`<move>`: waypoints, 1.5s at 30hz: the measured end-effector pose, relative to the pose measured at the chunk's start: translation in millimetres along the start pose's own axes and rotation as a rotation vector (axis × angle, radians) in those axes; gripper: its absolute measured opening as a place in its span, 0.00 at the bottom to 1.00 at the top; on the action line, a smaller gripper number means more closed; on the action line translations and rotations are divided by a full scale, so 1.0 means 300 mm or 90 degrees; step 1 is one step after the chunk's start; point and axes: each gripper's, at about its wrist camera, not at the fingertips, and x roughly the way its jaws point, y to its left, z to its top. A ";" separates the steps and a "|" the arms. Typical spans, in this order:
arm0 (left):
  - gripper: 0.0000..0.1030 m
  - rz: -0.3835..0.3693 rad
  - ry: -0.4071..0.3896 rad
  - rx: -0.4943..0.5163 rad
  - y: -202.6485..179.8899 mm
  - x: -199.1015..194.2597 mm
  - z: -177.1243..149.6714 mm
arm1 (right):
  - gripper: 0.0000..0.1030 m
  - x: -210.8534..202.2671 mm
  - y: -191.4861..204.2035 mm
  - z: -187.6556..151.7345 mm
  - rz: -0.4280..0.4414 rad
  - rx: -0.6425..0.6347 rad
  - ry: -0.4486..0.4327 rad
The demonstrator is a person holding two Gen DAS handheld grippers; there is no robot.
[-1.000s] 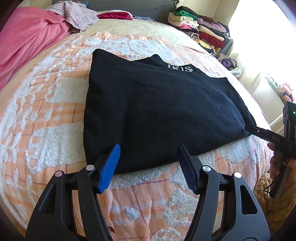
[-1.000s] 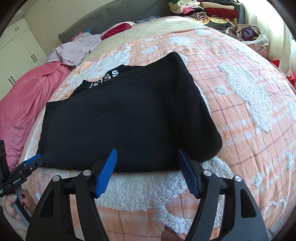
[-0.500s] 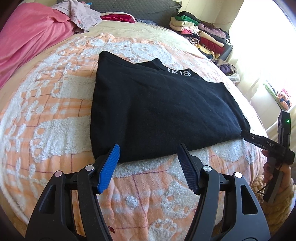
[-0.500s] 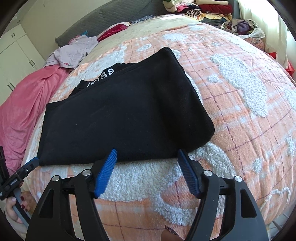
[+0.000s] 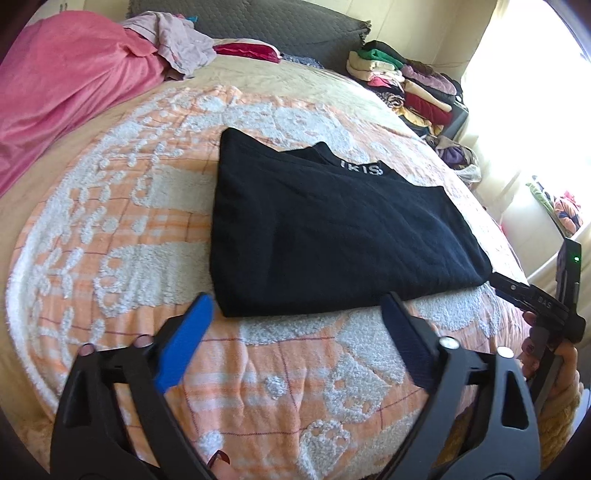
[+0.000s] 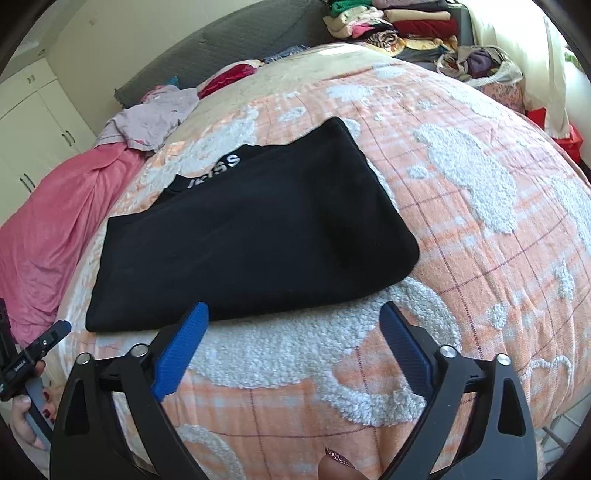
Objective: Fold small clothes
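Note:
A black garment (image 5: 332,229) (image 6: 251,236) with white collar lettering lies folded flat on the orange-and-white bedspread (image 5: 110,229) (image 6: 480,229). My left gripper (image 5: 295,325) hovers just short of its near edge, jaws opening wide, nothing between them. My right gripper (image 6: 295,325) is likewise short of the near edge, jaws opening, empty. Each view shows the other gripper held by a hand at the bed's side: the right gripper (image 5: 535,299) at the right, the left gripper (image 6: 33,354) at the lower left.
A pink blanket (image 5: 62,85) (image 6: 48,221) lies along the left of the bed, with a lilac garment (image 5: 177,40) (image 6: 151,118) and a red item (image 5: 247,50) near the grey headboard (image 5: 288,29). A stack of folded clothes (image 5: 406,85) (image 6: 399,22) stands beyond the bed's far right.
Both grippers have pulled back from the garment's near edge and risen slightly. Their jaws have spread much wider. The garment lies as before.

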 end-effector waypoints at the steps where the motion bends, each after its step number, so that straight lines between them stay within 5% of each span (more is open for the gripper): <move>1: 0.91 0.005 -0.002 -0.002 0.005 -0.006 0.000 | 0.93 -0.005 0.010 0.002 -0.002 -0.007 -0.004; 24: 0.91 0.056 -0.047 -0.036 0.106 -0.117 0.080 | 0.95 -0.104 0.343 0.119 0.069 -0.150 -0.087; 45: 0.91 0.092 -0.060 -0.010 0.144 -0.092 0.213 | 0.95 -0.026 0.554 0.120 0.116 -0.226 -0.070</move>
